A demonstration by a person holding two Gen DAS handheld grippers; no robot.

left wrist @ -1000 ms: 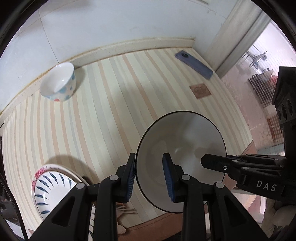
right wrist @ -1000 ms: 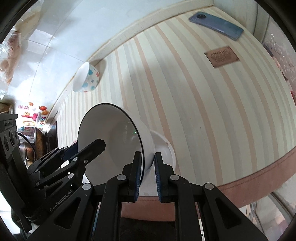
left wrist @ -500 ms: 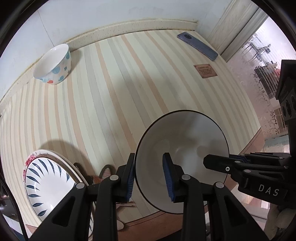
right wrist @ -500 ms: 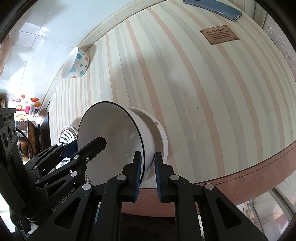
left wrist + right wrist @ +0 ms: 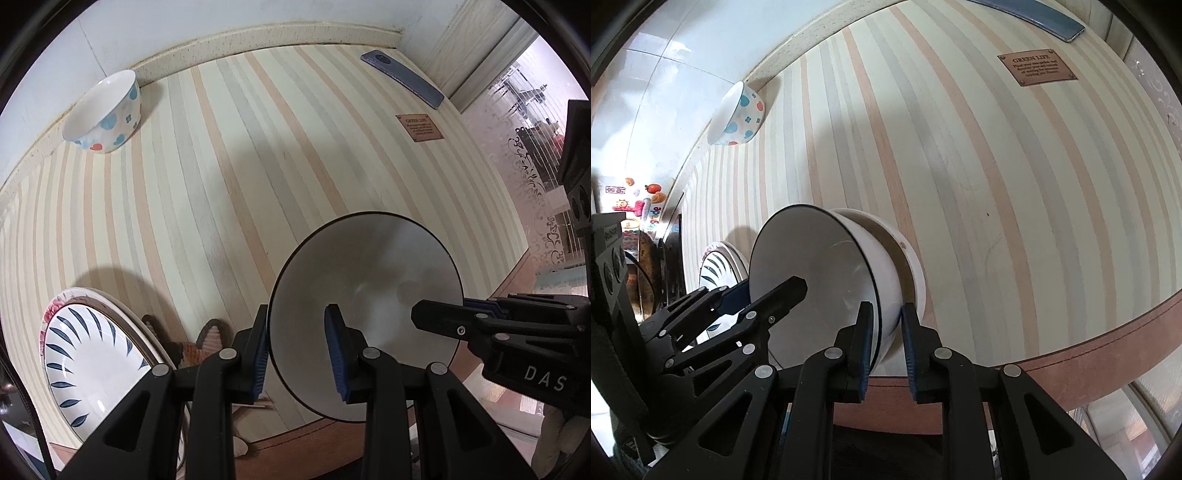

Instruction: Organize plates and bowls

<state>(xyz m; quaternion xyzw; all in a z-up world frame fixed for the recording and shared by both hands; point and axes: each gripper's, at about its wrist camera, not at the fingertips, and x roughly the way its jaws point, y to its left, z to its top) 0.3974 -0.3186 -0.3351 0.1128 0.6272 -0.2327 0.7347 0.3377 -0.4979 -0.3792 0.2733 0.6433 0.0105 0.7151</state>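
Note:
A white bowl with a thin black rim [image 5: 373,295] hangs tilted over the near edge of the striped table [image 5: 229,177], its opening towards my left wrist camera. My left gripper [image 5: 298,350] straddles its left rim, one finger inside and one outside, shut on it. My right gripper [image 5: 886,343] is shut on the opposite wall of the white bowl [image 5: 820,266]. Behind the bowl's body shows a white ring [image 5: 916,273]; I cannot tell whether it is the foot or a second dish. A dotted bowl [image 5: 105,110] stands by the far wall.
A blue-leaf plate [image 5: 92,362] lies on a pink-flowered plate at the table's near left corner. A phone [image 5: 402,77] and a brown plaque [image 5: 419,127] sit at the far right. The brown table edge [image 5: 1108,339] runs close below the bowl. Slippers [image 5: 207,339] lie on the floor.
Both grippers and the bowl have moved together as one; the table has slid upward in both views, and more of the leaf plate now shows. Neither grip has changed.

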